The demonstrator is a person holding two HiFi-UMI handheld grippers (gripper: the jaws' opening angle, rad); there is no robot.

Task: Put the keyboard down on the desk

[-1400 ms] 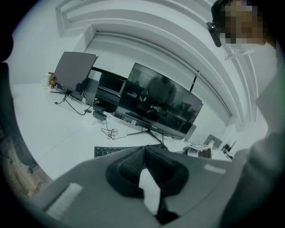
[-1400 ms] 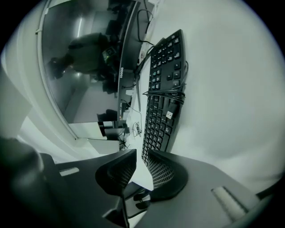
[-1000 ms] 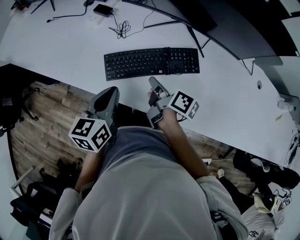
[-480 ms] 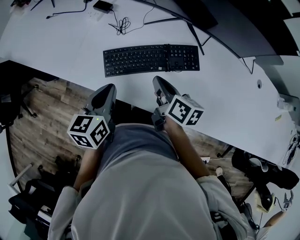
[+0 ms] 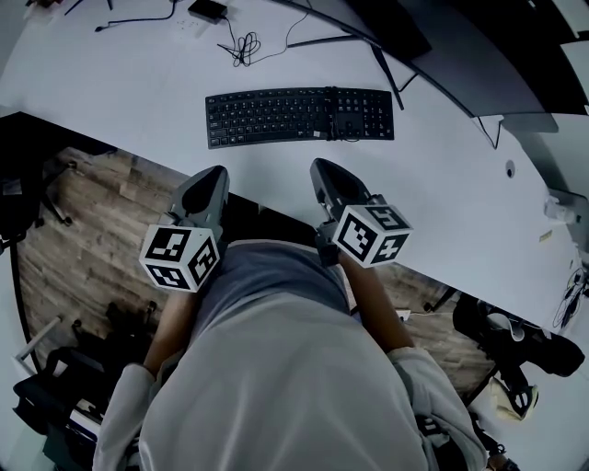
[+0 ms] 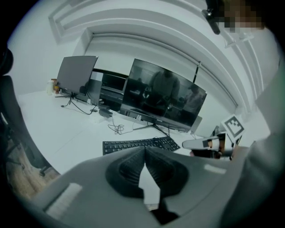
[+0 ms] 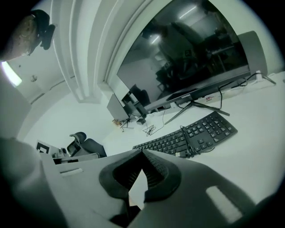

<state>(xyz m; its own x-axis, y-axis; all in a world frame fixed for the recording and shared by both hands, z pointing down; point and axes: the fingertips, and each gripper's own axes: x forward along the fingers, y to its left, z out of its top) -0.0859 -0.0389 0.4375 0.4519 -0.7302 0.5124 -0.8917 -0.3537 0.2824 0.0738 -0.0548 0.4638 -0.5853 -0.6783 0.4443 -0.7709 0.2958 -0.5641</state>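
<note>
A black keyboard (image 5: 299, 115) lies flat on the white desk (image 5: 120, 92), its cable coiled over the right part of the keys. It also shows in the left gripper view (image 6: 138, 144) and the right gripper view (image 7: 187, 137). Both grippers are held back at the desk's near edge, close to the person's body. My left gripper (image 5: 210, 179) is shut and empty, its tips meeting (image 6: 145, 149). My right gripper (image 5: 322, 170) is shut too, with nothing between its tips (image 7: 142, 152). Neither touches the keyboard.
A curved monitor (image 5: 433, 46) on a stand stands behind the keyboard. Cables (image 5: 241, 46) and a small black box (image 5: 206, 11) lie at the desk's far side. Wooden floor (image 5: 83, 230) and a chair base sit below the desk edge at left.
The right gripper has drawn back from the keyboard toward the body and turned its jaws forward. The left gripper stayed about where it was. The keyboard has not moved.
</note>
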